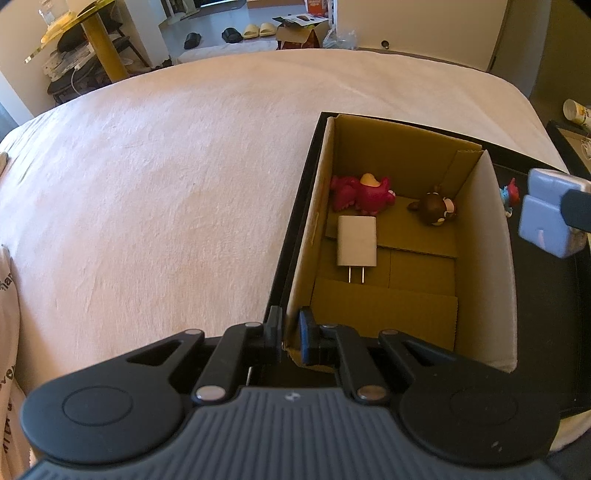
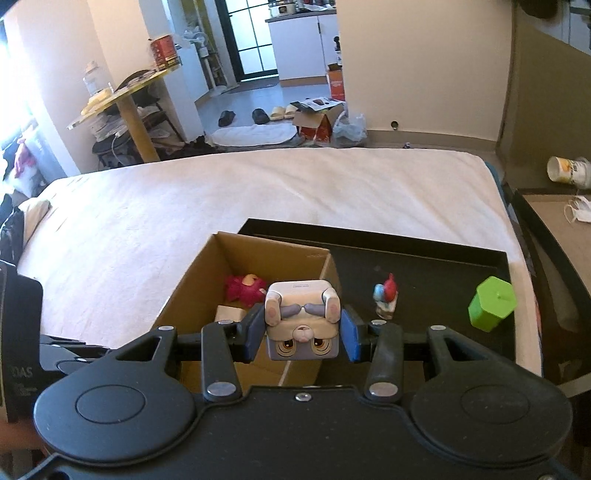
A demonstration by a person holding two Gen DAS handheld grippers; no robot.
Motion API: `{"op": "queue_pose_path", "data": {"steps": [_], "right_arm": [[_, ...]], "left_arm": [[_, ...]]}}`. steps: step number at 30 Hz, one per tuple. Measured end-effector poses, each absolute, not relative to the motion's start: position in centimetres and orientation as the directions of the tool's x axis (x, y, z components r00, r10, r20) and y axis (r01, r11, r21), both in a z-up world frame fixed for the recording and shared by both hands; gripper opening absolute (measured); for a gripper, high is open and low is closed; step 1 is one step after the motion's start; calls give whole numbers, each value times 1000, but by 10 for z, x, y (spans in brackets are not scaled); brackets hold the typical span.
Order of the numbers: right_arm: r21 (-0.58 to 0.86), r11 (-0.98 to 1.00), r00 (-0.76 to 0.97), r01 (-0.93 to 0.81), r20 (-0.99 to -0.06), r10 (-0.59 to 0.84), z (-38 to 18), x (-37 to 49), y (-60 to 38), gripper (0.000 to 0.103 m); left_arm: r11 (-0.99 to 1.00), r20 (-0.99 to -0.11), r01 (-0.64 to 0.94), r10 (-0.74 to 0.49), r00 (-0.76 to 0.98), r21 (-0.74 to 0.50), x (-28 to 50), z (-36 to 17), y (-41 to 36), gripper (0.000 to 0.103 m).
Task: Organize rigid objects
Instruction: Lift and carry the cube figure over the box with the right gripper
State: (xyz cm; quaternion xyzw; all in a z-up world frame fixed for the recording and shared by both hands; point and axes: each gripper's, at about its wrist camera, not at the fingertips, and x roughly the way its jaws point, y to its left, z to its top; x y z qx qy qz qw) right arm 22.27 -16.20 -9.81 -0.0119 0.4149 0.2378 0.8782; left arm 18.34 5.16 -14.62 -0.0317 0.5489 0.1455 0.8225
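Here the right claw [image 2: 303, 334] clamps a grey-and-cream cube-shaped animal toy [image 2: 302, 325] above the near wall of the open brown cardboard box [image 1: 402, 155], which the left claw [image 1: 291, 338] pinches shut at its corner. A loose grip or early release could drop the cube onto the black tray [image 2: 443, 266] beyond.

yellow round table [image 2: 122, 94], slippers [image 1: 258, 30], paper cup [image 2: 569, 168]

White charger [image 2: 229, 314] mostly hidden behind the jaws, small blue-red figure [image 2: 384, 299] blurred
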Motion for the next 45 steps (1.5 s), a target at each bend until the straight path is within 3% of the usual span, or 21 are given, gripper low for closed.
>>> {"op": "queue_pose_path", "data": {"steps": [19,45], "right_arm": [[162,844,461,-512,-777,429,-118,224,-115,43],[58,842,397,-537,-863,312,-161,233,-78,44]], "left_arm": [[953,-916,-291,190,353,85,186,-145,55,8],[952,-914,-304,159,373,42,184,-146,63,9]]}}
